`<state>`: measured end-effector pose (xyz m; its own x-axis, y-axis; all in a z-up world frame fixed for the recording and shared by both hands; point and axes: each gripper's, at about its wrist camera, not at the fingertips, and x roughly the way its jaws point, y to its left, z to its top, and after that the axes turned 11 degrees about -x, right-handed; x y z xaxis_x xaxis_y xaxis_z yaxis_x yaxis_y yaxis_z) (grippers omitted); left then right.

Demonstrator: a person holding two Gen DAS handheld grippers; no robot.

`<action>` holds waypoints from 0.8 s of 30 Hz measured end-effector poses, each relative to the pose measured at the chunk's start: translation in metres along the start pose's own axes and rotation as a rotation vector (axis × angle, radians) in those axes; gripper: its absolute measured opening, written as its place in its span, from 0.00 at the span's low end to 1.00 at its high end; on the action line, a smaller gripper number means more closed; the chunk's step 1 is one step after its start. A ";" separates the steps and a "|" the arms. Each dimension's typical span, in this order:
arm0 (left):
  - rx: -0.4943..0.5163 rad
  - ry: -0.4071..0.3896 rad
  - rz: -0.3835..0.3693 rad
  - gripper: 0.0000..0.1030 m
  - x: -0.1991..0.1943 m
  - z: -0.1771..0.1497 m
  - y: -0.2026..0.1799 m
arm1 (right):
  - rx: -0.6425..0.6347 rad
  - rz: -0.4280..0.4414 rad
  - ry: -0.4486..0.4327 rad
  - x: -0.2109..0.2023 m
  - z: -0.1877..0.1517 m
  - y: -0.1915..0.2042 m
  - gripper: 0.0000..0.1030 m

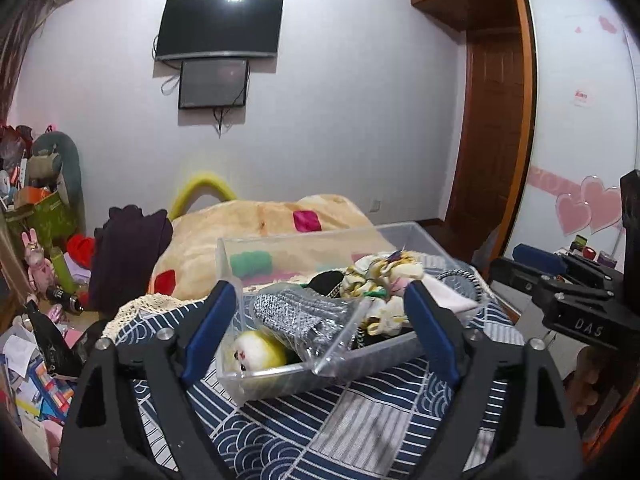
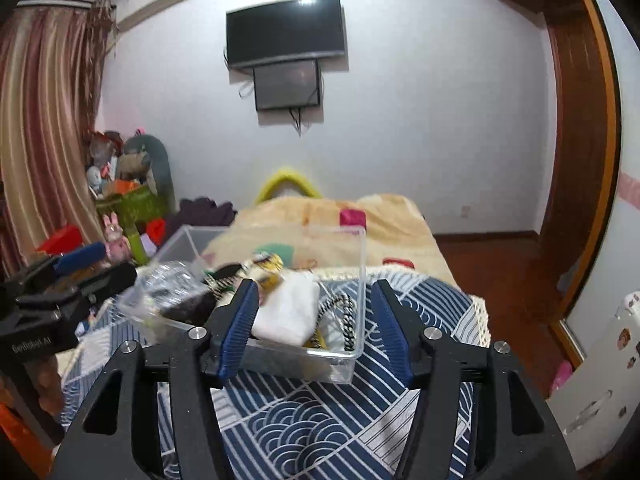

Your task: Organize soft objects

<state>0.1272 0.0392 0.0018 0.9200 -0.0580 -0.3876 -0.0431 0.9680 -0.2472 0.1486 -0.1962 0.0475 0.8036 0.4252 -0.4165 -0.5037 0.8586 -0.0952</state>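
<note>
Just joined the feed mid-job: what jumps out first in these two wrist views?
A clear plastic bin packed with soft items sits on the blue wave-patterned cover, right in front of both open tools. At its near left corner lies a yellow-and-white plush beside a bagged silver-grey knit; a white folded cloth lies toward its right. Behind, a black TV hangs on the wall.

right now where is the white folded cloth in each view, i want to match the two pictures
Left wrist view: the white folded cloth lies at the right end of the clear plastic box, just right of the right finger.
Right wrist view: the cloth sits low at centre, inside the box, between the open jaws.
Shared landmark: the wall-mounted TV.
</note>
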 end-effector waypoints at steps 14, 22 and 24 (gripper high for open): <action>0.007 -0.110 -0.026 1.00 -0.076 -0.004 -0.016 | -0.032 0.040 -0.151 -0.049 0.005 0.024 0.77; -0.003 -0.117 -0.035 1.00 -0.088 -0.015 -0.017 | -0.031 0.046 -0.148 -0.045 -0.004 0.030 0.78; -0.002 -0.115 -0.031 1.00 -0.087 -0.017 -0.017 | -0.028 0.047 -0.146 -0.044 -0.005 0.030 0.78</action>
<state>0.0414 0.0233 0.0251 0.9594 -0.0597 -0.2757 -0.0145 0.9656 -0.2596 0.0969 -0.1904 0.0586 0.8157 0.5034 -0.2851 -0.5485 0.8295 -0.1048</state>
